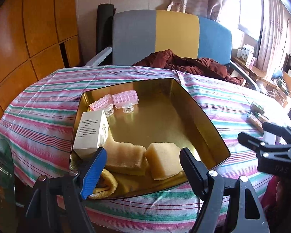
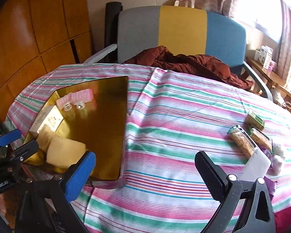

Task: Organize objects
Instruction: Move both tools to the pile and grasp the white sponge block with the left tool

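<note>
Left gripper: jaws wide apart, holding nothing; it hangs over the near end of the gold tin, with the sponges showing between its fingers.
Right gripper: jaws wide apart and empty, above bare striped cloth between the tin and the packets on the right.
Gold tin: shallow, shiny, square-cornered, sitting on the desk toward its left side.
Pink rollers: two, side by side at the far left corner of the tin, each with a clear clip in front of it.
White box: printed with small text, standing against the tin's left wall, just nearer than the rollers.
Sponges: two pale yellow blocks at the near end of the tin, side by side and touching or nearly so.
Yellow cloth: bunched at the near left corner of the tin, partly behind the left gripper's blue finger.
Snack packets: three, green-labelled, lying close together on the desk's right side, well apart from the tin.
White block: flat, just nearer than the packets, beside the right gripper's black finger.
Desk: covered with a pink, green and white striped cloth.
Chair: grey, yellow and blue back, behind the desk, with a dark red jacket heaped on it.
</note>
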